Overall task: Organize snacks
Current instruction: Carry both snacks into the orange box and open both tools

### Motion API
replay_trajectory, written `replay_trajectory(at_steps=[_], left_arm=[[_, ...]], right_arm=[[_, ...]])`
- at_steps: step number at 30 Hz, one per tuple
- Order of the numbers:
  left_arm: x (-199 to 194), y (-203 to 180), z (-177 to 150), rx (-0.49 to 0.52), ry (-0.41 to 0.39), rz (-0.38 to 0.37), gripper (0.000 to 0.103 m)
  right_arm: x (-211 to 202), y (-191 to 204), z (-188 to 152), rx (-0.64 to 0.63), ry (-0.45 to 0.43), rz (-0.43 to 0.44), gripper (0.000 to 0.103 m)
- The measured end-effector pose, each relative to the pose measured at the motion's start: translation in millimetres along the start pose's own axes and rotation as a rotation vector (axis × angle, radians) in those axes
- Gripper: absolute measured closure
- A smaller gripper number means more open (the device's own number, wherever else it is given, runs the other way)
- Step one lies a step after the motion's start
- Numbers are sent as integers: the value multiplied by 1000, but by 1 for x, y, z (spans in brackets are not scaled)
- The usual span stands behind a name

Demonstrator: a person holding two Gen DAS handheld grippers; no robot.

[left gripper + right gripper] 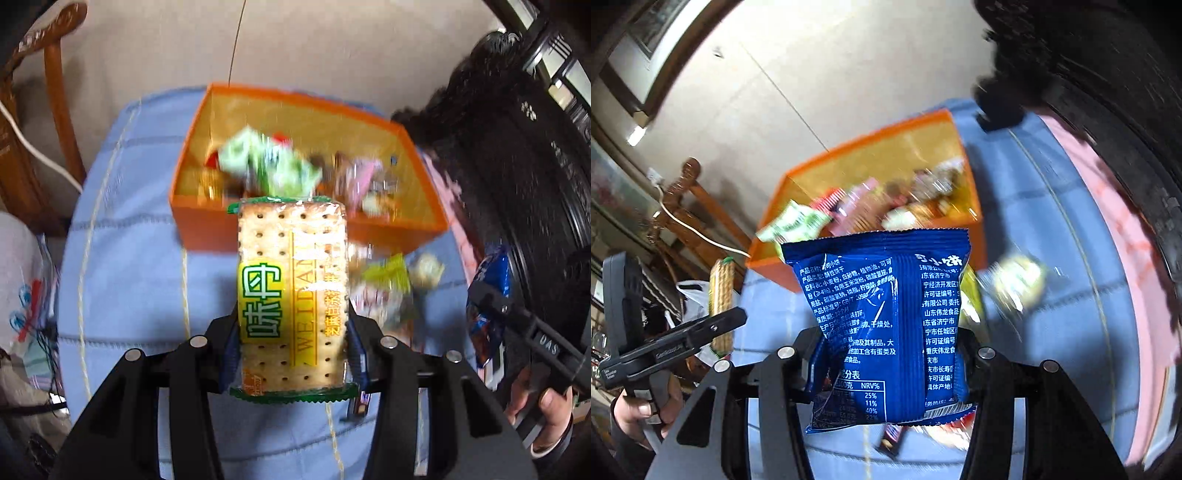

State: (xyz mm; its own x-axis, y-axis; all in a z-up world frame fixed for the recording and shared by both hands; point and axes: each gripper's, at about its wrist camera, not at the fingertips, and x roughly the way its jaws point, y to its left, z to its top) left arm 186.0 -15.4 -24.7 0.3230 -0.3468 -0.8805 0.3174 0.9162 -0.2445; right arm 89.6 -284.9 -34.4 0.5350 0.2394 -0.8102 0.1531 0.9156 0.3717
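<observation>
A clear cracker packet (291,291) with a yellow and green label stands upright between the pads of my left gripper (293,343), which is shut on it. It hangs above the blue cloth in front of the orange box (207,210), which holds several wrapped snacks. My right gripper (886,365) is shut on a dark blue snack bag (882,317), lifted off the cloth short of the orange box (768,264). The left wrist view shows the blue bag (487,328) at the right edge; the right wrist view shows the cracker packet (721,295) at the left.
Loose snack packets (388,288) lie on the blue cloth (129,277) right of the box; a small bar (892,439) lies under the right gripper. A wooden chair (55,110) with a white cable stands left. A black fuzzy mass (498,177) and pink fabric (1108,221) border the right.
</observation>
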Motion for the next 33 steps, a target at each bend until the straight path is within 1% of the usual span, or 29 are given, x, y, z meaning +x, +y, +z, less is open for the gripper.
replay_trajectory(at_steps=[3, 6, 8, 10, 12, 13, 14, 15, 16, 17, 19, 20, 22, 25, 27, 29, 30, 33], left_arm=[[0, -2, 29, 6, -19, -3, 57], [7, -10, 62, 34, -19, -7, 57], [18, -21, 85, 64, -10, -15, 57], [30, -30, 104, 70, 2, -10, 57], [49, -36, 122, 77, 18, -25, 57], [63, -38, 132, 61, 36, -4, 53], [72, -38, 138, 44, 50, 12, 46], [81, -37, 144, 26, 68, 30, 28], [88, -36, 149, 6, 77, 66, 18], [89, -36, 152, -3, 69, 88, 15], [84, -34, 149, 8, 20, 88, 7], [83, -32, 147, 13, 9, 92, 7], [85, -26, 139, 21, 28, 118, 7], [82, -18, 119, 23, 72, 111, 7], [76, -12, 105, 22, 76, 118, 7], [67, -6, 86, 9, 67, 151, 7], [63, -2, 78, 1, 65, 154, 7], [57, 8, 49, -20, 98, 128, 6]], right_arm=[[3, 14, 25, -26, -27, 27, 51], [15, 19, 60, -50, -52, 33, 51], [27, 15, 79, -35, -53, 37, 51], [47, 6, 102, -21, -43, 40, 51], [61, 2, 118, -1, -36, 38, 49], [71, -3, 127, 21, -30, 42, 46], [77, -6, 133, 45, -40, 44, 41], [81, -12, 140, 82, -68, 33, 24], [81, -14, 140, 112, -89, 10, 11], [79, -19, 140, 140, -117, -11, 8], [78, -24, 136, 132, -129, -21, 6], [79, -25, 132, 119, -117, -37, 6], [81, -28, 120, 105, -86, -46, 6], [77, -31, 99, 94, -67, -91, 6], [69, -28, 78, 56, -65, -115, 5], [62, -24, 61, 12, -59, -152, 4], [58, -21, 49, -20, -55, -175, 4], [49, -18, 22, -71, -34, -207, 4]])
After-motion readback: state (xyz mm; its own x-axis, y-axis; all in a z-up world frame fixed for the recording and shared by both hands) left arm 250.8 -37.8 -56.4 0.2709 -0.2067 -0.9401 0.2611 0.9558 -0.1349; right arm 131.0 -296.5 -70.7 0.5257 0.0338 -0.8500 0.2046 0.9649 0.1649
